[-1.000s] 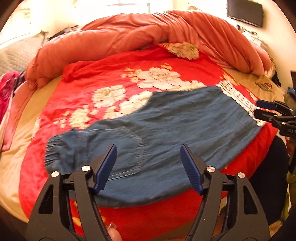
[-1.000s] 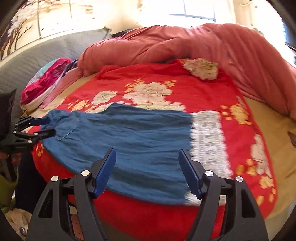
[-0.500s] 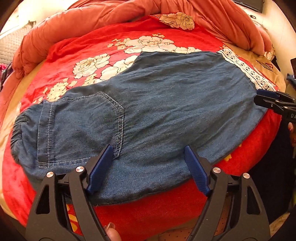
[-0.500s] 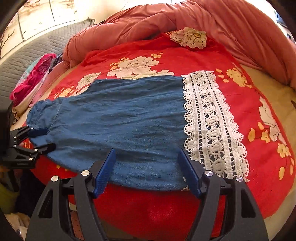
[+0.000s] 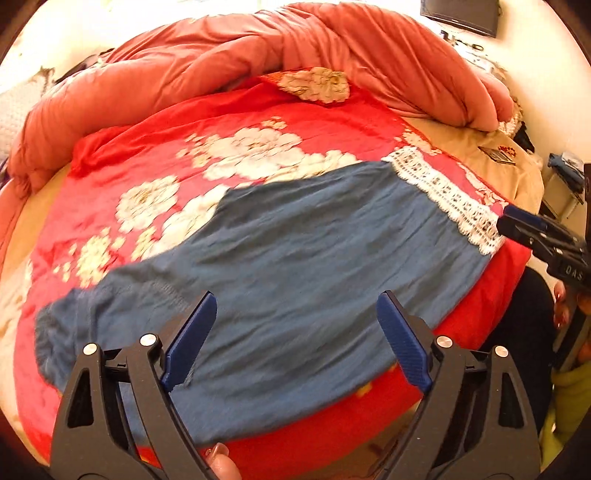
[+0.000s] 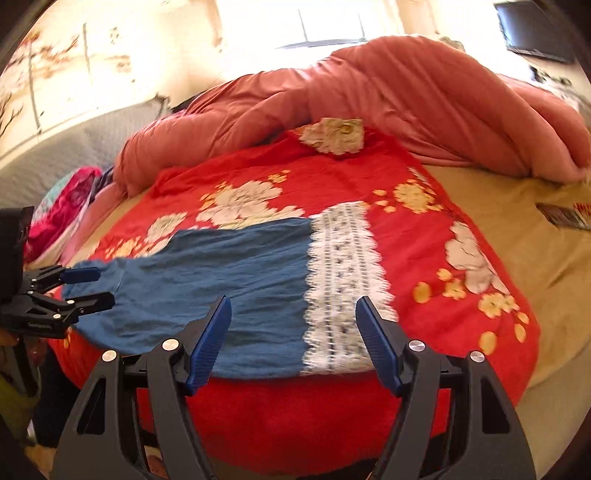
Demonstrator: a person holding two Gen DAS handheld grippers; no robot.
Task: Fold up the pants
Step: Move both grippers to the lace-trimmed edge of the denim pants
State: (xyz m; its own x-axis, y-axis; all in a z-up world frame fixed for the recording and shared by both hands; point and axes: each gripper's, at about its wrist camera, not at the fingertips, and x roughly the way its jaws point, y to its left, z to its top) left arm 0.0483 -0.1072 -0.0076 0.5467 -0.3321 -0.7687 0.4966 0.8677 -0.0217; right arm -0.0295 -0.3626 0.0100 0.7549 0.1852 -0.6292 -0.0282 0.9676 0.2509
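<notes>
Pants [image 5: 303,266], denim with a lace hem [image 6: 343,288], lie flat across the near edge of your bed's red blanket [image 5: 229,122]. Your left gripper [image 5: 295,339] and right gripper [image 6: 293,341] hover spread wide, holding nothing. Farther back, a bunched pink quilt [image 6: 406,92].

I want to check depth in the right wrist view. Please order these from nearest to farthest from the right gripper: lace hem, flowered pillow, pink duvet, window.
1. Lace hem: just ahead of the right gripper, at the bed's near edge.
2. Flowered pillow: mid-bed, straight ahead.
3. Pink duvet: heaped behind the pillow.
4. Window: on the far wall.
</notes>
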